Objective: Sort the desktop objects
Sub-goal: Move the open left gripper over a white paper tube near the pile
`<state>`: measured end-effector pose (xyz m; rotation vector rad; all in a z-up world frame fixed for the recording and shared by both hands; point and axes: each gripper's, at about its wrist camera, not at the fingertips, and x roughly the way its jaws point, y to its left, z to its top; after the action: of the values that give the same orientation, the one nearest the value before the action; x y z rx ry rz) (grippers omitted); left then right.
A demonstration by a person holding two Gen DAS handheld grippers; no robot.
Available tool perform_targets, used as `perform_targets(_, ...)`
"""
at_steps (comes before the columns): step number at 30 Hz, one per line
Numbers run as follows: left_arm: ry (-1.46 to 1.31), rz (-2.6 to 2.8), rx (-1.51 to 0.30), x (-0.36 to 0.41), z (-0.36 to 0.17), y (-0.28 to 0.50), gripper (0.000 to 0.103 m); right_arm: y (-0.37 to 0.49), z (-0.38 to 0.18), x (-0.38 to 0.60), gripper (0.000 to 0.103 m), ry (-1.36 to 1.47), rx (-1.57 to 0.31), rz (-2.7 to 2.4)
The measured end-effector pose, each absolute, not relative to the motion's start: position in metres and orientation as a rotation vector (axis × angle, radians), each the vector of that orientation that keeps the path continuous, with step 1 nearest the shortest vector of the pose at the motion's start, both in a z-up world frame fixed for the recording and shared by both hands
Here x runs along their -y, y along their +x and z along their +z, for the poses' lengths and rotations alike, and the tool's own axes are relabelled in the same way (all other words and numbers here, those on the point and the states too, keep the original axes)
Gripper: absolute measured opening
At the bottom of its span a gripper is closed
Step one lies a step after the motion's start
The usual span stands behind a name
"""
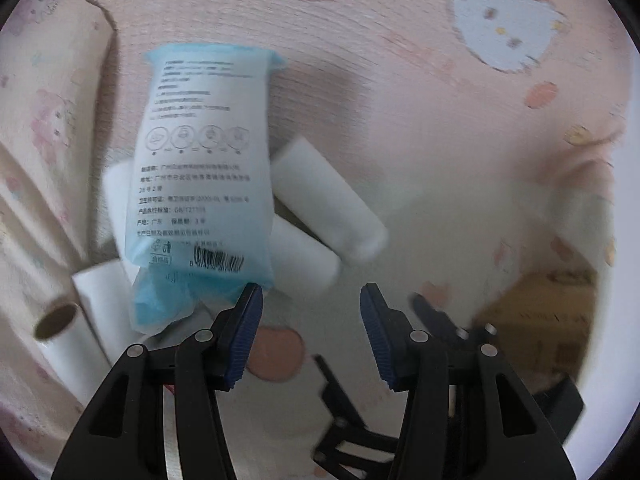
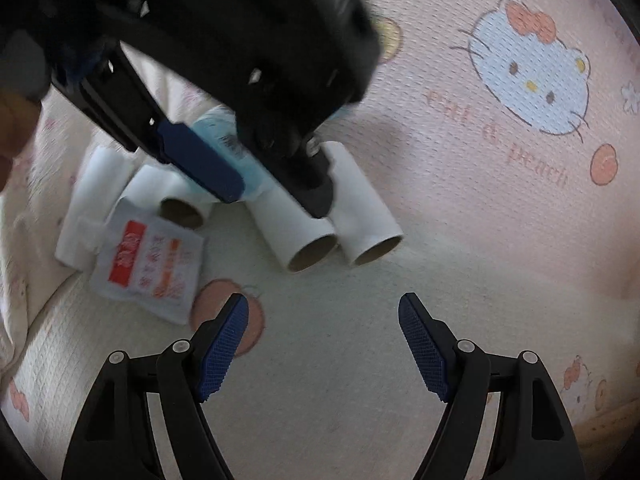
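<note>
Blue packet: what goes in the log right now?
left gripper: open, empty | right gripper: open, empty | blue packet: lying on white rolls

Rolls (image 1: 328, 196): four, white, cardboard cores.
- two side by side, just ahead of left tongs (image 1: 312, 300)
- one ahead-left, half hidden under pack
- one left of left tongs, core end showing

Pack (image 1: 204, 168): one, blue-white, printed, lying across rolls ahead-left of left tongs.

Sachet (image 2: 148, 268): one, white with red print, ahead-left of right tongs (image 2: 324, 308), beside rolls.

Box (image 1: 540, 312): one, brown, blurred, right of left tongs.

Large cat face (image 2: 528, 68) on cloth: one, ahead-right of right tongs.

Tongs: two pairs.
</note>
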<state>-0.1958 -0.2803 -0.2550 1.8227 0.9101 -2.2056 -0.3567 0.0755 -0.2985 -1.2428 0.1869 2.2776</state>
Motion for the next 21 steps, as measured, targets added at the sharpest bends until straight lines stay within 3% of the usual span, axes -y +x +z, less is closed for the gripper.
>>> perform_targets(7,1.779,-2.084,-0.902,0.304,-0.261,-0.2,0.055,-0.358,-0.294,-0.084,0.076,-1.224,-0.216,2.316)
perform_targets(12,1.767,-2.114,-0.688,0.306,-0.263,-0.198,0.055,-0.357,-0.295,-0.082,0.076,-1.211,-0.302,2.339)
perform_targets(18,1.751,-2.205,-0.667,0.309,-0.268,-0.201,0.055,-0.36,-0.305,-0.083,0.076,-1.229,-0.463,2.316)
perform_targets(21,1.748,-2.243,-0.746,0.307,-0.275,-0.197,0.055,-0.359,-0.31,-0.087,0.076,-1.229,-0.59,2.276)
